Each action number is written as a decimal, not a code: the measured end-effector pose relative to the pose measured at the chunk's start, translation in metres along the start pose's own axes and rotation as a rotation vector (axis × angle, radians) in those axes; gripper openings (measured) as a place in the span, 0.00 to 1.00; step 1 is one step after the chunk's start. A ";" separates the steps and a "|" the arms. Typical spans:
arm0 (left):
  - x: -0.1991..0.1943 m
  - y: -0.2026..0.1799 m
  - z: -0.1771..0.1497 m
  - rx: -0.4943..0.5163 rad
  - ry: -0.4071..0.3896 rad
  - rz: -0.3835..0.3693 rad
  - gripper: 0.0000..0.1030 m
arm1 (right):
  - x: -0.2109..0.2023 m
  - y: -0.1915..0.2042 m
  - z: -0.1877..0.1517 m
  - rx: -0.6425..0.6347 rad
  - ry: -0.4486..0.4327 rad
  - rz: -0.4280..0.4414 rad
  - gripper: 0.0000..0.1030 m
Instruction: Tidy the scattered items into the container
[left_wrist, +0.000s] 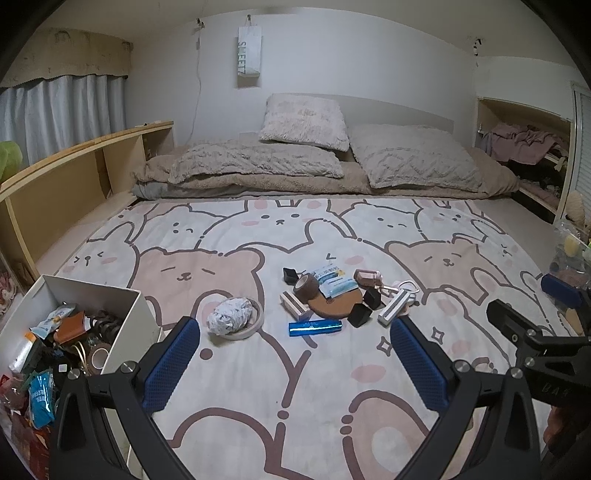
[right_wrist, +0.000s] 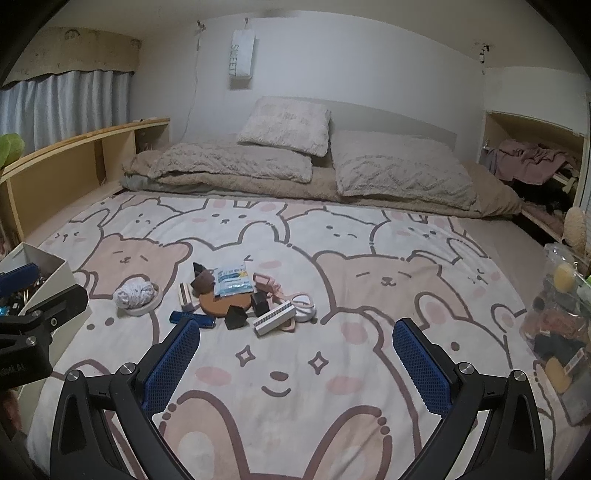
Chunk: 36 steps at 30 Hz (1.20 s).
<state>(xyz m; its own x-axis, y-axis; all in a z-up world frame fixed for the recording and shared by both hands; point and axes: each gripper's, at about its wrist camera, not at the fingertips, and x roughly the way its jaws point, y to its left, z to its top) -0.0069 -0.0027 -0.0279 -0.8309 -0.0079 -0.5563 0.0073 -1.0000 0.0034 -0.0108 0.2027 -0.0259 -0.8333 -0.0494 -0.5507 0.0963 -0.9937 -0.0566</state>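
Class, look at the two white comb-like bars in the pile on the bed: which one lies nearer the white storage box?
The bar left of the round cork coaster; the other bar lies on the pile's far right, away from the box.

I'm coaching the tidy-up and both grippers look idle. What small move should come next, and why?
Probably ease the left hand-held gripper forward and down over the blue bar. Its jaws stand open and empty, the bar is the loose item nearest them, lying apart from the pile, and the white box sits just to that gripper's left for the drop.
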 end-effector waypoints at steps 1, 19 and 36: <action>0.002 0.000 0.000 0.000 0.005 0.000 1.00 | 0.002 0.001 -0.001 -0.003 0.004 0.000 1.00; 0.063 0.023 -0.021 -0.063 0.185 0.062 1.00 | 0.048 0.017 -0.024 -0.066 0.116 0.091 1.00; 0.124 0.047 -0.050 -0.261 0.324 0.035 1.00 | 0.103 0.004 -0.050 -0.117 0.185 0.140 1.00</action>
<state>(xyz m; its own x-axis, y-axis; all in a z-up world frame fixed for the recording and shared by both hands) -0.0818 -0.0502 -0.1377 -0.6103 0.0009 -0.7922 0.2073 -0.9650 -0.1608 -0.0693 0.1983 -0.1244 -0.6947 -0.1558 -0.7022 0.2748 -0.9597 -0.0589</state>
